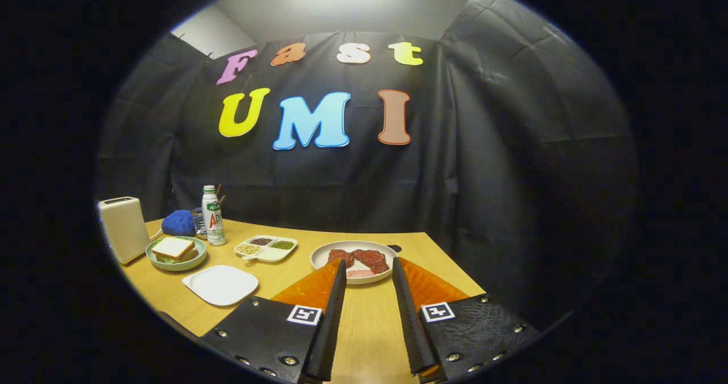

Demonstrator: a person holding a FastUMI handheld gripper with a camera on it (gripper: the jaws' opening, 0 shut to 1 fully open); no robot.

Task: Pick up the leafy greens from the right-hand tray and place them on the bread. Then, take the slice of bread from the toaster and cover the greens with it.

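My gripper (368, 261) hovers above the wooden table (364, 321), open, with nothing between its fingers. Just ahead of the fingertips sits a round white plate (330, 270) holding reddish-brown slices (364, 257) and a pale pink piece. Far off to the left stands a cream toaster (122, 229); I cannot see into its slot. Beside the toaster a green plate (196, 259) carries a slice of bread (172, 248) lying on top of leafy greens (165, 259) that peek out under its edge.
An empty white square plate (220, 284) lies left of the fingers. Behind it are a divided white dish (266, 248) of condiments, a white bottle (212, 215) and a blue cloth (178, 223). The table's right edge runs close by the right finger.
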